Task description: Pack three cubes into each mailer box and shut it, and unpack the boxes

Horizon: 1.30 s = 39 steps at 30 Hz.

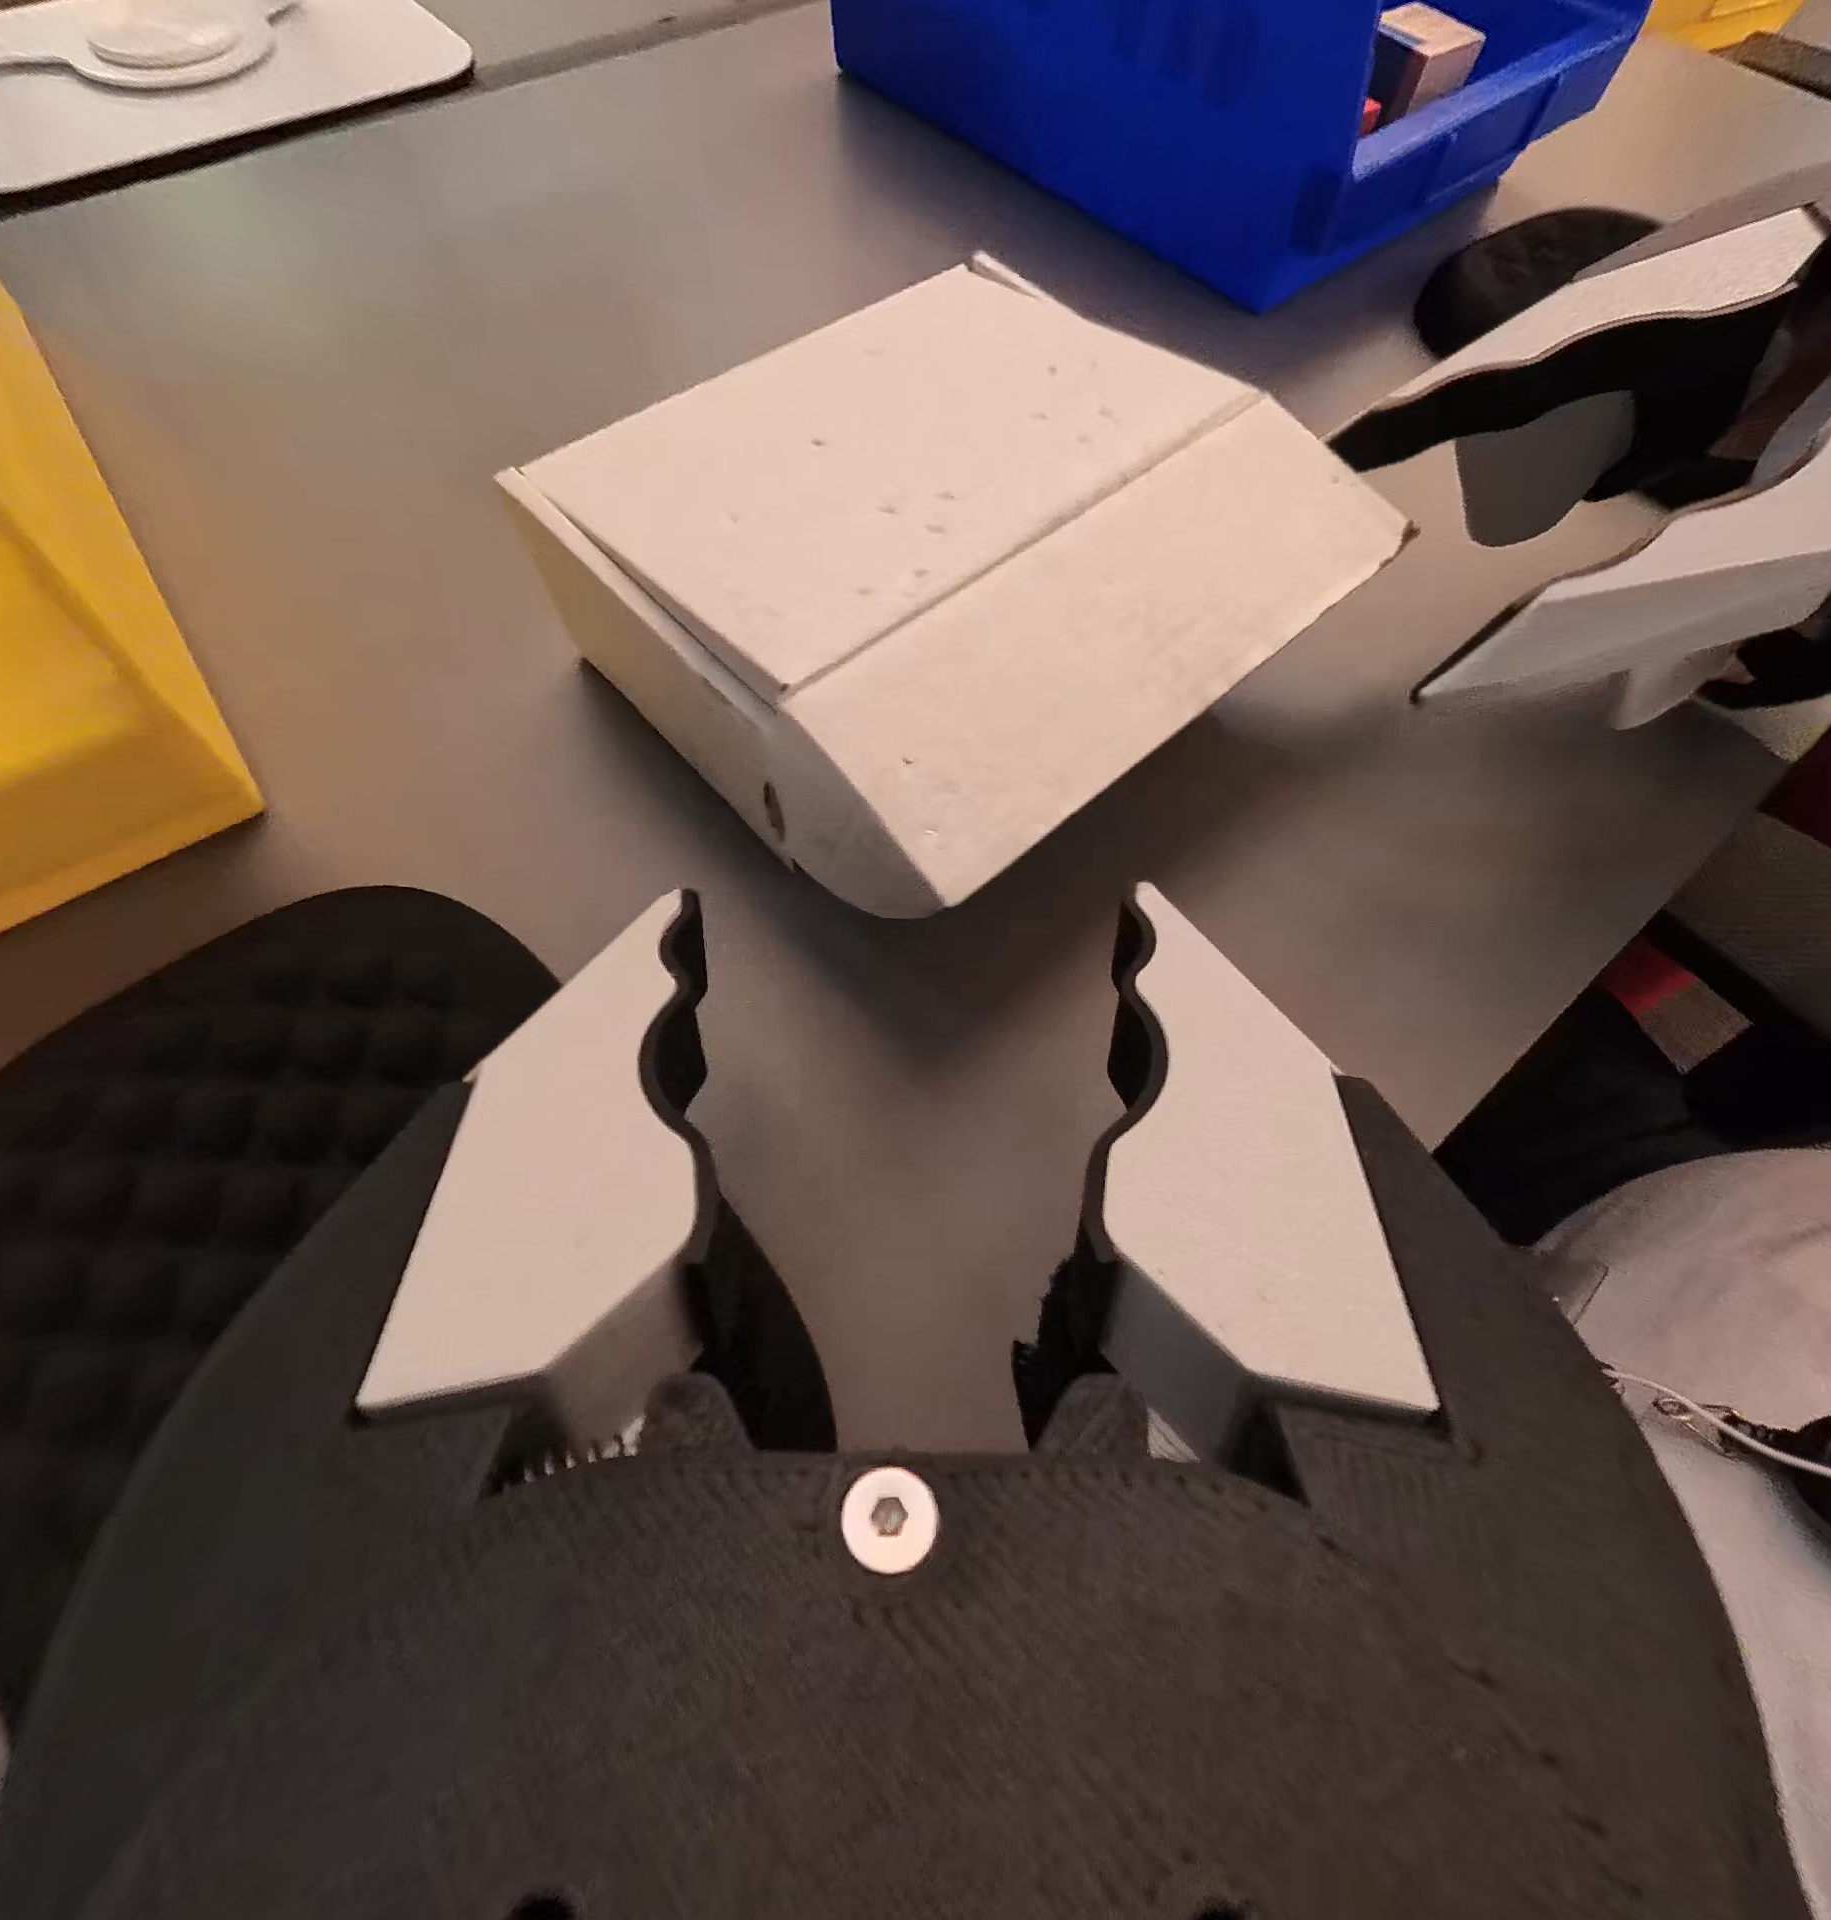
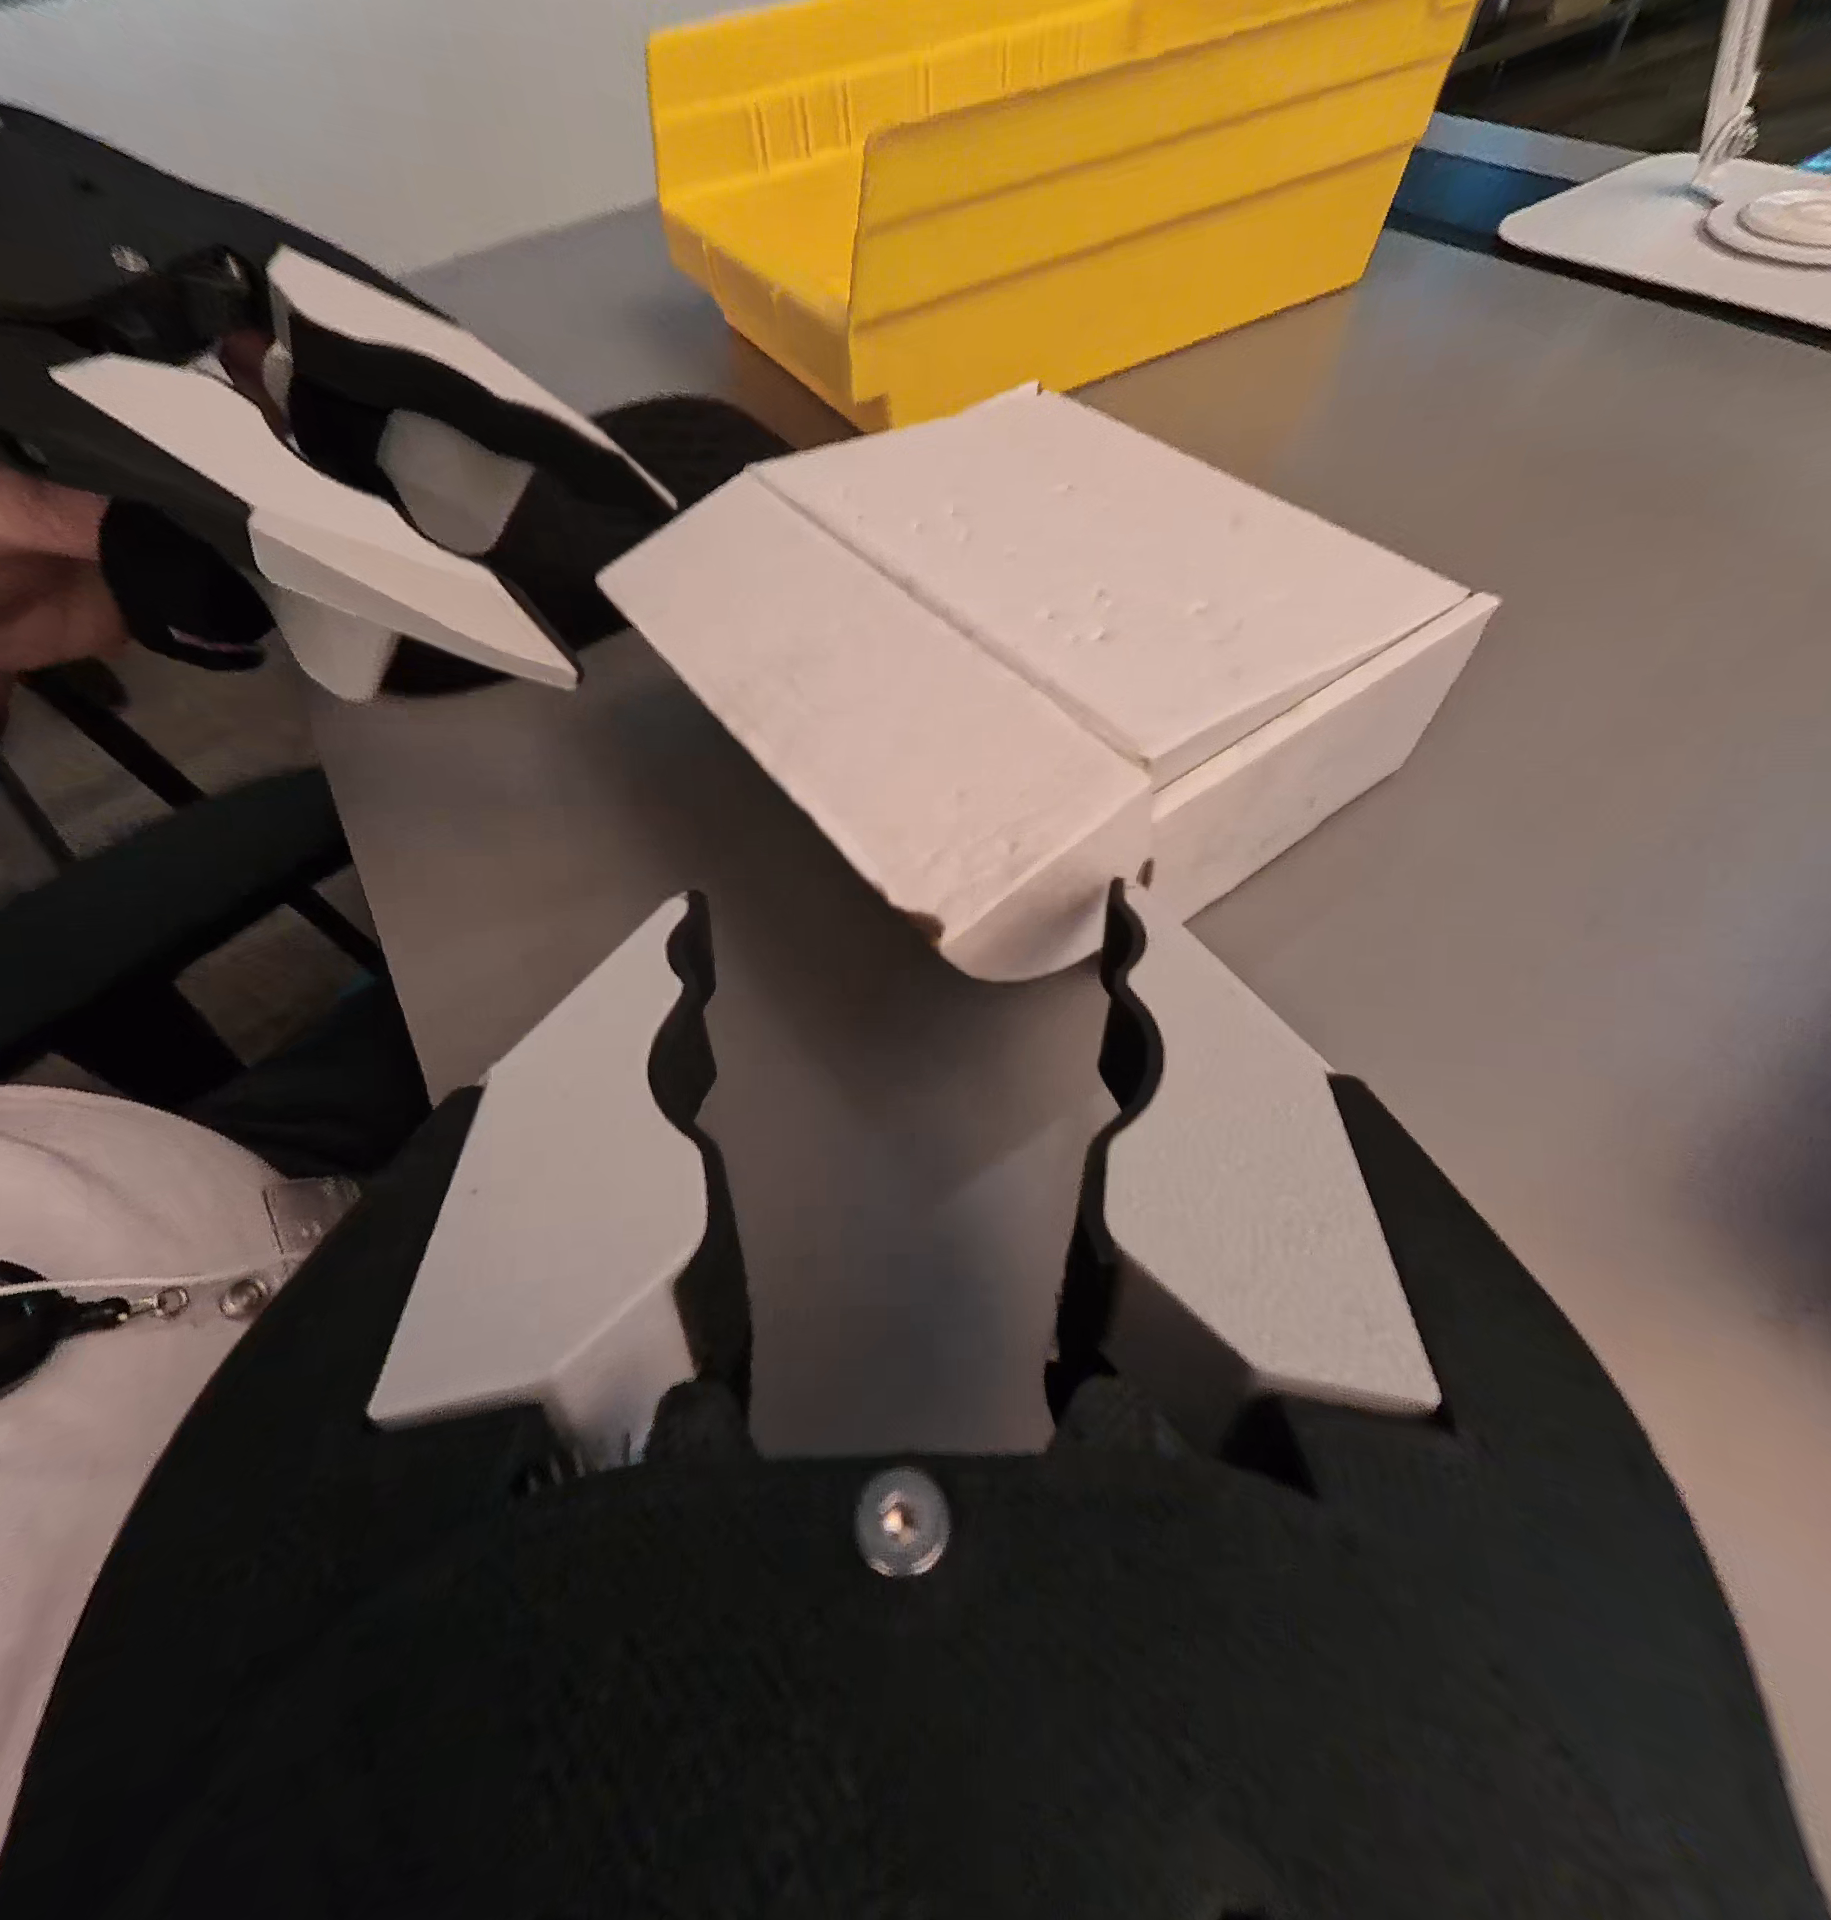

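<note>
Your left gripper [image 1: 909,925] hangs nearest the lens, jaws spread wide and empty, just short of the white mailer box [image 1: 921,582]. The box rests on the grey table [image 1: 371,343], lid down, front flap untucked. Your right gripper [image 2: 906,914] is likewise agape, holding nothing. Beyond, a blue bin [image 1: 1150,125] holds cubes [image 1: 1420,52]; the yellow bin's [image 2: 1046,208] contents are hidden.
</note>
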{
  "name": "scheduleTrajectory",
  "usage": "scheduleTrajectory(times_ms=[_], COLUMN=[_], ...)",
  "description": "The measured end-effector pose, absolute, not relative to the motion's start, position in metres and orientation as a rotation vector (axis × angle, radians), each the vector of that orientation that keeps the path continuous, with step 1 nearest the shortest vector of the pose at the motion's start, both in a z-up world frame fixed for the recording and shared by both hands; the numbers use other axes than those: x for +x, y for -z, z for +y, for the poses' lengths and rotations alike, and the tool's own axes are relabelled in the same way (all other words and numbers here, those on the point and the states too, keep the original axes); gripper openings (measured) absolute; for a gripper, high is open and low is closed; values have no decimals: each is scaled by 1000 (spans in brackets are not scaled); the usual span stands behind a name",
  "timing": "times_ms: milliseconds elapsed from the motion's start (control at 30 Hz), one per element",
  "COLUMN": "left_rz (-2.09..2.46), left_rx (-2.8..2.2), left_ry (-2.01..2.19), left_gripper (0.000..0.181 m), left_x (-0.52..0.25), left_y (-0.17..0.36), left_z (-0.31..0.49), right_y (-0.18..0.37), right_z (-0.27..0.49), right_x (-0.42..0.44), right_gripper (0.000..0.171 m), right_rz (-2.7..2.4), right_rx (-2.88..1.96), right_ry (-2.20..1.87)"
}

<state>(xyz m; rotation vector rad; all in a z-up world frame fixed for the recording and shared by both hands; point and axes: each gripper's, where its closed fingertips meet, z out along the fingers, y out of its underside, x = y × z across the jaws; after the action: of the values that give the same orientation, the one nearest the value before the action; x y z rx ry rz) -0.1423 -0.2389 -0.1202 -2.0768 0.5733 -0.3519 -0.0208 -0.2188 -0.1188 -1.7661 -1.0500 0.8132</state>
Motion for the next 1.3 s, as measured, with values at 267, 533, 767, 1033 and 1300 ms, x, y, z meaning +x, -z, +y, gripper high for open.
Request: scheduleTrajectory(times_ms=[267, 533, 767, 1033, 1300], left_rz=[544, 702, 739, 731, 730], left_rx=[-2109, -2123, -2116, -2117, -2126], left_ry=[501, 375, 333, 354, 362], left_gripper=[80, 91, 90, 81, 80], left_x=[-132, -129, -131, -131, -132], left_y=[125, 134, 138, 137, 138], left_z=[-231, -213, -205, -205, -205], right_y=[127, 130, 127, 112, 123], right_z=[-227, -241, -239, -223, -210], right_x=[-30, -42, -48, -42, -28], right_gripper=[78, 79, 89, 64, 56], right_rz=[-1089, -1152, -1081, -764, -778], right_rx=[-1788, -1759, -1789, -1901, -1973], right_ry=[-881, -764, -816, -1183, -924])
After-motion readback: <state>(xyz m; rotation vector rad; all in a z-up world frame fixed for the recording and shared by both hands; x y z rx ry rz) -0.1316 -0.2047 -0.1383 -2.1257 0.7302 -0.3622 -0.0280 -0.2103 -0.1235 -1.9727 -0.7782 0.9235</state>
